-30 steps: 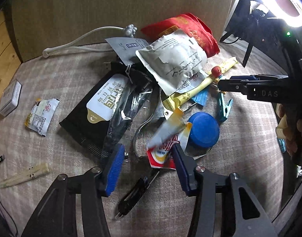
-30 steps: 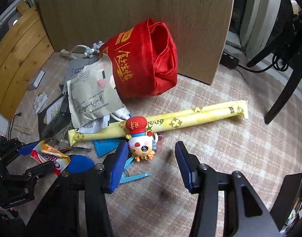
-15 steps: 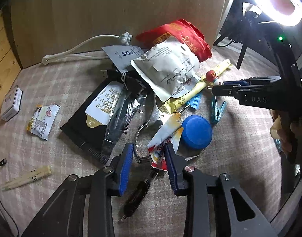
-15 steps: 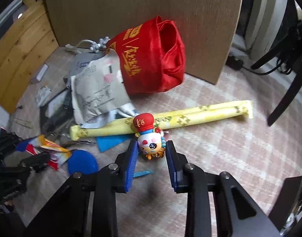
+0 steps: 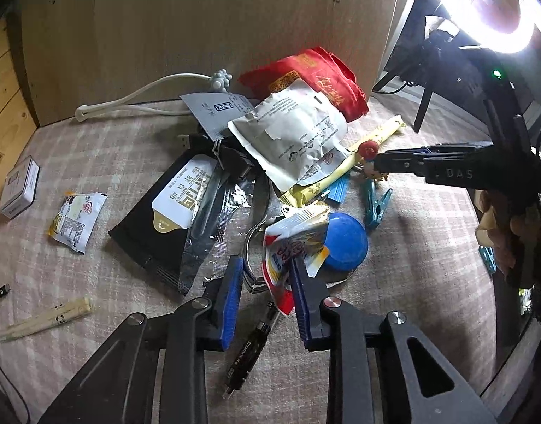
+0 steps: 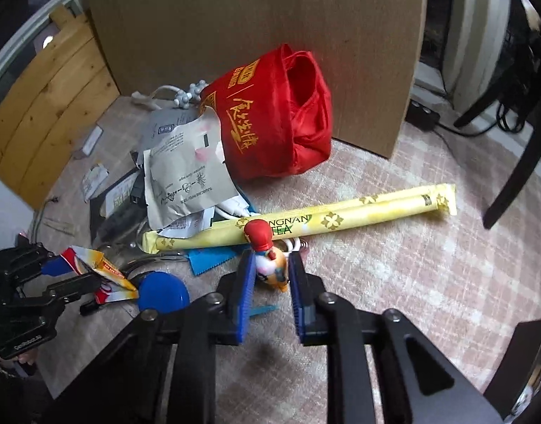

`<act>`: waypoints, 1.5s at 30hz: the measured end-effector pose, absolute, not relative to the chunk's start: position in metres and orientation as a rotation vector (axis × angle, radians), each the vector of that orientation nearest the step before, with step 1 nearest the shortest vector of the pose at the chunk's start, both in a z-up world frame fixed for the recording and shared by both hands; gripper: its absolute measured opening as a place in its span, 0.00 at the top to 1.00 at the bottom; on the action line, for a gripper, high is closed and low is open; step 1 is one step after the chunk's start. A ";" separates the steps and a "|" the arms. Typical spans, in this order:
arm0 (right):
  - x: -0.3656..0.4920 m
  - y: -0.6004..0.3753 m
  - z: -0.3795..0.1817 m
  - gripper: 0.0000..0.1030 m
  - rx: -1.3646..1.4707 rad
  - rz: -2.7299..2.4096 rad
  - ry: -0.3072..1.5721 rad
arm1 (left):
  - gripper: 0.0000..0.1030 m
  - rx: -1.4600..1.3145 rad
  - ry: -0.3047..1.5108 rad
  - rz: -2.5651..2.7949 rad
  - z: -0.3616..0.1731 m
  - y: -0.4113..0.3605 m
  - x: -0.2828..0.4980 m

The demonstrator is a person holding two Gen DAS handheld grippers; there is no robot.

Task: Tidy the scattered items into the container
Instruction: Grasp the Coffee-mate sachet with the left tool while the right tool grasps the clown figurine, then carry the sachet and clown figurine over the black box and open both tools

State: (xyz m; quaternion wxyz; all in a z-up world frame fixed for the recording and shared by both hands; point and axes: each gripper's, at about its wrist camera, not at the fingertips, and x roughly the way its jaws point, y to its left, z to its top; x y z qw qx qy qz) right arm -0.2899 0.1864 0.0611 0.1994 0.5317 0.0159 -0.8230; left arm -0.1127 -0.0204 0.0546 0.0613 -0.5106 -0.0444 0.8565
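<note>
A yellow tea stick pack [image 6: 305,219] printed "…NGNAN TEA" lies across the checked cloth [image 6: 411,265] in the right wrist view, just in front of the red fabric bag [image 6: 270,120] with gold Chinese characters that stands open against a wooden board [image 6: 256,17]. The right gripper [image 6: 270,275], lettered "DAS" on its side in the left wrist view, now pinches a small red-capped toy figure [image 6: 266,258] touching the stick pack; a second ago its blue pads stood wide apart short of the toy. The left gripper [image 5: 265,275], whose body reads "GenRobot.AI", has likewise narrowed from a wide spread, its right pad pressed against a crumpled red-and-white snack packet [image 5: 291,243] beside a blue round lid [image 5: 344,240], its left pad apart from the packet. A black USB stick [image 5: 245,353] marked "Fomix.Re" lies under the left gripper. A black pouch [image 5: 171,219] with Chinese lettering rests nearby.
</note>
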 end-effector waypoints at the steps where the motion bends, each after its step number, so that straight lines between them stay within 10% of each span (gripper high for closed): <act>1: -0.282 0.177 0.062 0.77 1.486 -2.295 0.068 | 0.77 -1.542 -0.134 2.593 0.056 -0.020 -0.112; 6: -0.258 0.155 0.060 0.79 1.478 -2.283 0.140 | 1.00 -1.514 -0.148 2.604 0.061 -0.022 -0.109; 31: -0.187 0.247 0.126 0.79 1.380 -2.441 -0.275 | 1.00 -1.282 -0.140 2.559 0.125 0.019 -0.089; 45: -0.048 0.428 0.193 0.79 1.393 -2.884 -0.515 | 1.00 -1.066 -0.038 2.244 0.168 0.209 -0.078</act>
